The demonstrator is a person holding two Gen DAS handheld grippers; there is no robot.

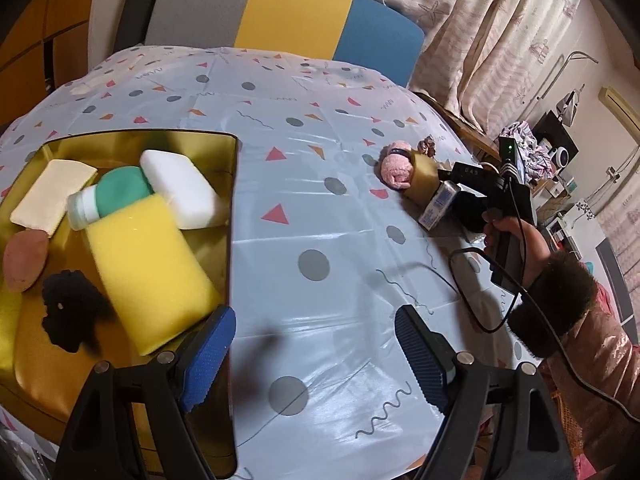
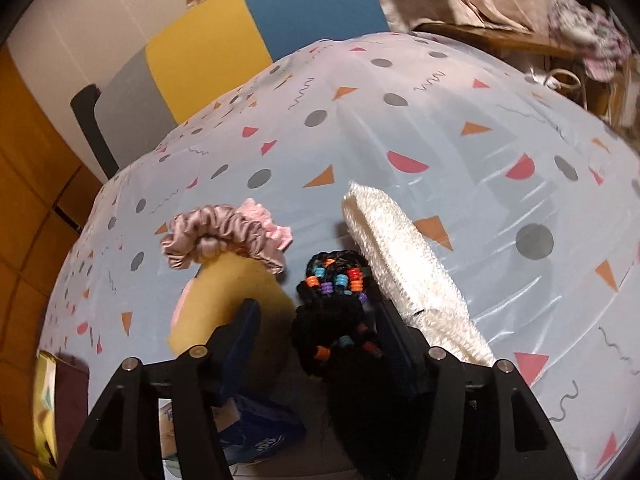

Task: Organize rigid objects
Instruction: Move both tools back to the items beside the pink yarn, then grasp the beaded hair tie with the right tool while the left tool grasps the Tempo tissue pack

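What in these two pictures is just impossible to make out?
- Right wrist view: whether the right hand-held gripper truly clamps the beaded black bundle; its own fingers and dark shadow hide the contact.
- Right wrist view: the blue packet is cut off below the fingers, print unreadable.
- Left wrist view: the small carton is partly hidden by the right hand-held gripper, label too small.
- Left wrist view: the gold tray runs off the left edge.

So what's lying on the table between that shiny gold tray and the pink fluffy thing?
Nothing: in the left wrist view, only bare patterned tablecloth separates the gold tray from the pink fluffy thing.
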